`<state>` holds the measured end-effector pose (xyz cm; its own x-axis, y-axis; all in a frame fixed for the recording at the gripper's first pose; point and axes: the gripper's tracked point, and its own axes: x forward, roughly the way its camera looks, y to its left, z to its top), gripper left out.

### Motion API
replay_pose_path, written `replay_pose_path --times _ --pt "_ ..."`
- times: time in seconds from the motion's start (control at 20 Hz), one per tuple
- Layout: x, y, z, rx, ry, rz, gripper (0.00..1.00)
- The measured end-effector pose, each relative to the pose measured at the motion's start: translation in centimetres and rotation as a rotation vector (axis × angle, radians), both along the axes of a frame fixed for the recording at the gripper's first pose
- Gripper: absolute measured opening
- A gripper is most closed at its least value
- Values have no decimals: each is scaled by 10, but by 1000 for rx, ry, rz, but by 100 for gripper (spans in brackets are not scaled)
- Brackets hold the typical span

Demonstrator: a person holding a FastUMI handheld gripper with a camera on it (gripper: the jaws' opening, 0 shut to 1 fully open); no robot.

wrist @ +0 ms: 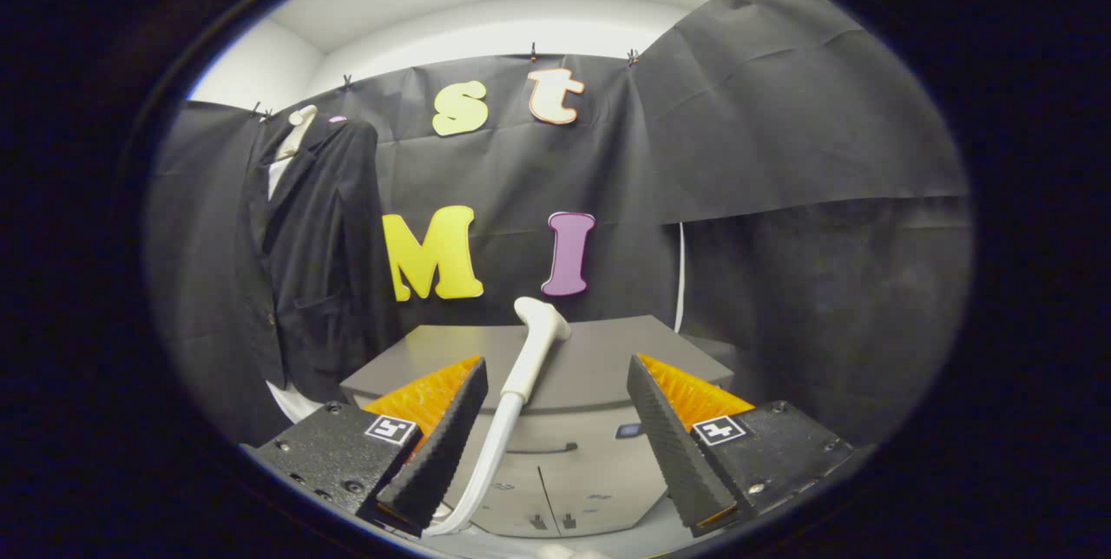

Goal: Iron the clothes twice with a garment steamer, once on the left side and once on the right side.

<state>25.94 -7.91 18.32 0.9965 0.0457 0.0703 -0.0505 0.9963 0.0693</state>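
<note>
Fingers (555, 446) gaping wide, gripping nothing. Steamer head (535, 349) standing upright between them on grey worktop (608, 377); jacket (317, 272) hanging beyond, left. Looking light, rigid, smooth; taking handle mid-shaft, minding hose (486, 463) drag.

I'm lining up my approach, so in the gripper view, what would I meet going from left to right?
Dark jacket hanging against the wall → steamer head with its hose, standing between the open gripper fingers but nearer the left one → white cord hanging down the wall behind the grey unit.
</note>
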Motion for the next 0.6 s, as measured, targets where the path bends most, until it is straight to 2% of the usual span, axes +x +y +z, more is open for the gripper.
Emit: replay_pose_path --times 0.3,0.6 --pt "106 6 14 24 102 102 100" --pt "191 23 -18 84 309 181 98"
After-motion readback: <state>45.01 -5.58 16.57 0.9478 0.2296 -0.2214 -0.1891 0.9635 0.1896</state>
